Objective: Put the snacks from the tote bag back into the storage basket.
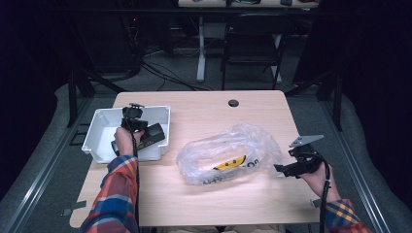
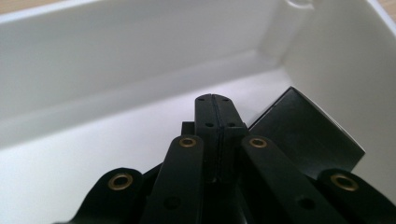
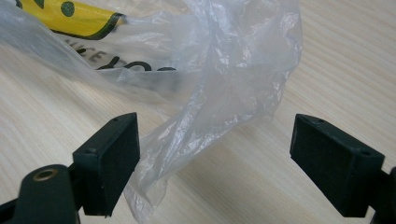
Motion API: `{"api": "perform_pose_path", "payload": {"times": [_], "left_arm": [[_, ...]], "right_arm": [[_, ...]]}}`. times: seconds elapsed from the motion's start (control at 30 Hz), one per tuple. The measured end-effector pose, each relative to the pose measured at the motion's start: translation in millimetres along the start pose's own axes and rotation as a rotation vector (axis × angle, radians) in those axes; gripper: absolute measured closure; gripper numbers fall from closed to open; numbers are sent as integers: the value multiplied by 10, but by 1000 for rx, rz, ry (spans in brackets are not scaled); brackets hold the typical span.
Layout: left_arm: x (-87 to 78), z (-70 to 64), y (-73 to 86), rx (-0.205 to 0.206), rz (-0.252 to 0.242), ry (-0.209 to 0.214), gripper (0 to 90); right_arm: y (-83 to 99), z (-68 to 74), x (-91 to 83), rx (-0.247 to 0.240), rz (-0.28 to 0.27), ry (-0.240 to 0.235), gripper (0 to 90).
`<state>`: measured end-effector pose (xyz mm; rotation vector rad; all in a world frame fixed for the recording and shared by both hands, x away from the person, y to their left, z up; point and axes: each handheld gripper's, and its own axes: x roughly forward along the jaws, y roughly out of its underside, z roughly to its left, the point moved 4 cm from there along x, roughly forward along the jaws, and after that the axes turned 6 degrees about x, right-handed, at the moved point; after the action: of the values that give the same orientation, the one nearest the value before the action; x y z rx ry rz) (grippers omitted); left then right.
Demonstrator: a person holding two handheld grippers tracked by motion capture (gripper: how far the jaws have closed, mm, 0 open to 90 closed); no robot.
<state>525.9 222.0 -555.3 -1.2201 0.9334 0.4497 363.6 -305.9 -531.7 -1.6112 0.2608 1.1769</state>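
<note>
Clear plastic bag (image 1: 228, 154), yellow smiley print, lettering partly hidden, unreadable

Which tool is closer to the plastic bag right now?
Right. The right tool sits open at the plastic bag's edge; the left tool is shut inside the white bin.

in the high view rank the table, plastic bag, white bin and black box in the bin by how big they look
1. table
2. plastic bag and white bin: they look about alike, so no firm order
3. black box, though the left gripper partly covers it
</note>
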Motion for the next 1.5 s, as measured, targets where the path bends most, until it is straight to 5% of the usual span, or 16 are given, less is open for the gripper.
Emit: {"api": "perform_pose_path", "payload": {"times": [0.43, 0.93, 1.03, 1.3, 1.5], "left_arm": [[-21, -90, 78, 41, 38, 59, 896], [-38, -113, 102, 78, 63, 75, 858], [-52, -111, 92, 80, 48, 63, 799], [-270, -88, 12, 97, -3, 31, 459], [-507, -138, -3, 145, -36, 36, 336]], "right_arm": [[-2, 0, -5, 5, -4, 3, 155], [-7, 4, -8, -2, 0, 5, 157], [-9, 7, -8, 0, -3, 4, 157], [-9, -10, -16, 7, -11, 16, 162], [-10, -10, -25, 2, -11, 20, 162]]}}
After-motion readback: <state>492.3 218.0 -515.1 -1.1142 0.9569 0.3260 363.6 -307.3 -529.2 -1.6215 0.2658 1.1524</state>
